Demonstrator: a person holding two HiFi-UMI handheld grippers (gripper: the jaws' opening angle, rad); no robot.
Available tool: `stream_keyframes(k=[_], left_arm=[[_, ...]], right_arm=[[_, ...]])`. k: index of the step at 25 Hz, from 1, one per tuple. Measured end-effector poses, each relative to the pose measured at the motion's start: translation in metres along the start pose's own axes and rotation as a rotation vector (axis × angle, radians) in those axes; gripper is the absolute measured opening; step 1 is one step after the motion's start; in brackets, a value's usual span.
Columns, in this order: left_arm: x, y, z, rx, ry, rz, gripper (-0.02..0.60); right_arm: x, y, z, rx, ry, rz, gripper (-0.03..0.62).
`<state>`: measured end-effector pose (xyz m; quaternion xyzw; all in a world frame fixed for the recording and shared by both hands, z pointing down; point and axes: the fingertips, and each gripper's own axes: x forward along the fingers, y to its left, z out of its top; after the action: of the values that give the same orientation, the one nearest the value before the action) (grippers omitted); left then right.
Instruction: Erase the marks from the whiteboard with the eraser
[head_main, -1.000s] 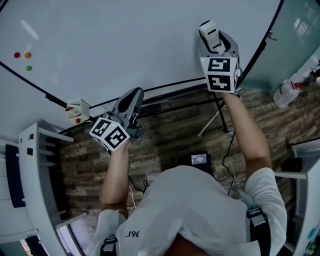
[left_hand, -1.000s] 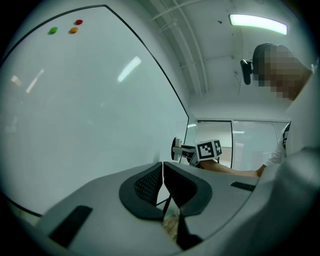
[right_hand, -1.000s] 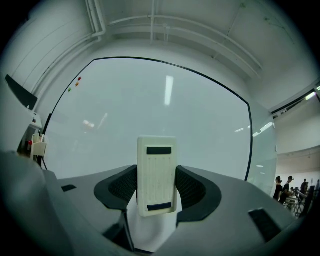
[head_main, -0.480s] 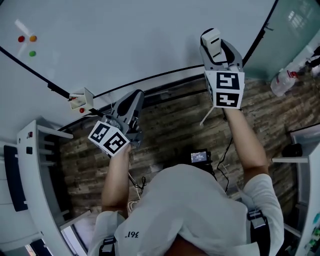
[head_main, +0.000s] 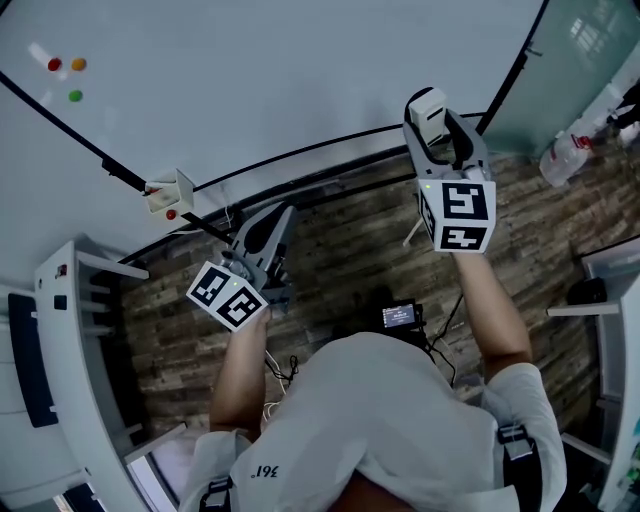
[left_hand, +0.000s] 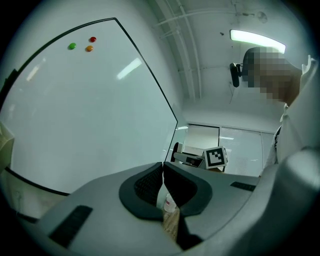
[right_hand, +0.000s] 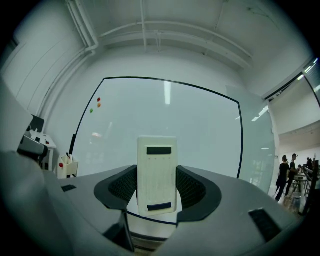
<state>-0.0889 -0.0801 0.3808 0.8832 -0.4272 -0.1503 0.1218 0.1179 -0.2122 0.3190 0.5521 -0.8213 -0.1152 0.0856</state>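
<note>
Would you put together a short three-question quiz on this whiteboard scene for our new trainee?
1. True or false: the left gripper holds the eraser.
2. How many coloured magnets sit on the whiteboard? A) one B) three C) five
3. Fill in: the left gripper's jaws stand ____, with nothing between them.
Key: 1 false, the right gripper is shut on the eraser; 2 B; 3 together.
</note>
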Motion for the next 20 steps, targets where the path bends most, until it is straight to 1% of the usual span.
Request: stream_keyframes(k=[5,9,14,17,20], left_arm=[[-0.018,-0.004,-0.005,-0.028,-0.003,-0.005,0.012],[-0.025,-0.009,-0.011,-0.041,-0.005,0.012,0.012],[-0.020,-0.015,-0.018,-0.054,-0.022,0.045,0.012],[-0.013,-0.022,-0.025,-0.064,-0.029,0.048,0.012],[-0.004,-0.031,-0.034,-0.074,-0.021,0.050,0.012]], right_arm=[[-0.021,0.019,-0.013,0.029,0.025,0.021,0.258],[-0.037,0.022,-0.021,0.054,0.030,0.042,0.258],[-0.046,0.021,-0.037,0.078,0.047,0.100,0.256],[-0.050,0.017,-0.044,0.082,0.052,0.133,0.258],[-0.054,0.009,-0.053,0.089,0.062,0.148,0.258]])
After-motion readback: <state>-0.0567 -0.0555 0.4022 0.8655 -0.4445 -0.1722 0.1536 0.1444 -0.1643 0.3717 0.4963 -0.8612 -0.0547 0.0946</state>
